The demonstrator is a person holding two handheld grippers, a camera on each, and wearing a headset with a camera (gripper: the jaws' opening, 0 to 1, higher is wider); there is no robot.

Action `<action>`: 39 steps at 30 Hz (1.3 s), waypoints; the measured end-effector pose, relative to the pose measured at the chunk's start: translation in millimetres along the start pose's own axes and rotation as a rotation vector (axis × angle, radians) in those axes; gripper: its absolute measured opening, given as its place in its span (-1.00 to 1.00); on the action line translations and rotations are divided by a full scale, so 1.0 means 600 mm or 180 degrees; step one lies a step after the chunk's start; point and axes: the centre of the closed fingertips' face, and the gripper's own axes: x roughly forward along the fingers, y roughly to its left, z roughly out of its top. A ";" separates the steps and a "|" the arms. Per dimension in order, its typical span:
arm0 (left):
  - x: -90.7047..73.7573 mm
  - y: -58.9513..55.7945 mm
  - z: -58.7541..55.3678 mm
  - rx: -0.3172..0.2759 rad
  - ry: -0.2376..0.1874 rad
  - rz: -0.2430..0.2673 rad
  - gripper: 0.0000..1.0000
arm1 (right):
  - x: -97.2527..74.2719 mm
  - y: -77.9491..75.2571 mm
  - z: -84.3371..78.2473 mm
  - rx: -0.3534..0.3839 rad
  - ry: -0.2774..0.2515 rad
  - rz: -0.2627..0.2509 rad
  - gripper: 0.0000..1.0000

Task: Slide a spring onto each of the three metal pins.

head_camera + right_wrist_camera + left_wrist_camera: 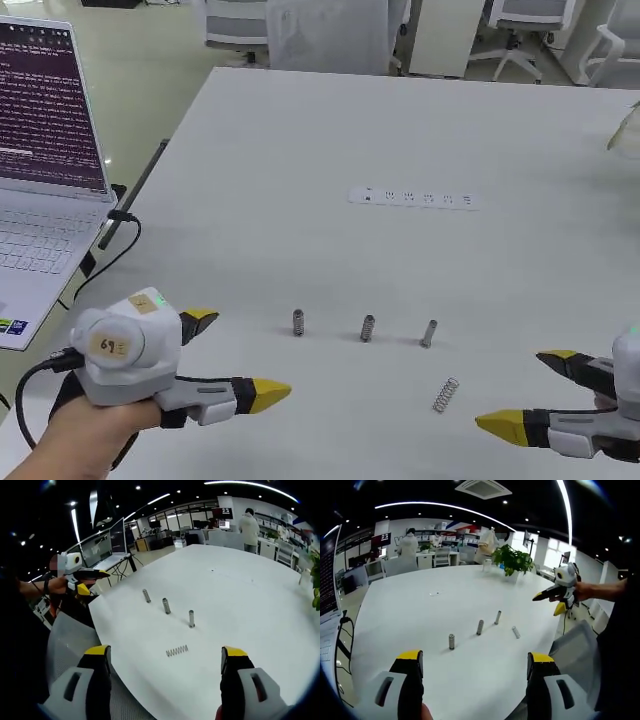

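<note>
Three metal pins are seen standing upright in a short row on the white table (300,150), apart from each other: near-left pin (298,322), middle pin (367,328), near-right pin (429,333). The first two look ribbed, as if coils are already on them; the third looks smoother, though it is too small to be sure. A loose spring (445,394) is laid flat on the table just beside the near-right pin, not touching it, on the side toward the right gripper (525,390).

The right gripper is held low at the table's near edge, jaws spread wide, nothing between them. The left gripper (235,357) is held in a hand (85,435) at the opposite end of the row, well apart from the pins, jaws likewise spread and empty.

Farther back a white power strip (410,197) is laid flat. A laptop (40,150) is placed open at the left edge, with a black cable (110,250) beside it.
</note>
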 end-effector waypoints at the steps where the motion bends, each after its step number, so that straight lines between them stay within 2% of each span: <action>1: 0.000 0.000 0.000 -0.0003 -0.0001 -0.0001 0.65 | -0.001 0.000 0.000 -0.0007 0.0001 -0.0004 0.80; 15: 0.004 -0.005 -0.003 -0.0026 -0.0007 -0.0004 0.66 | -0.005 -0.001 -0.009 -0.0008 0.0020 -0.0010 0.85; 28: 0.011 -0.010 0.001 -0.0001 -0.0003 -0.0049 0.66 | -0.002 -0.009 -0.003 -0.0019 -0.0014 -0.0007 0.89; 39: 0.043 -0.045 0.014 0.0043 0.0005 -0.0219 0.65 | -0.012 -0.017 -0.009 -0.0005 -0.0017 -0.0031 0.91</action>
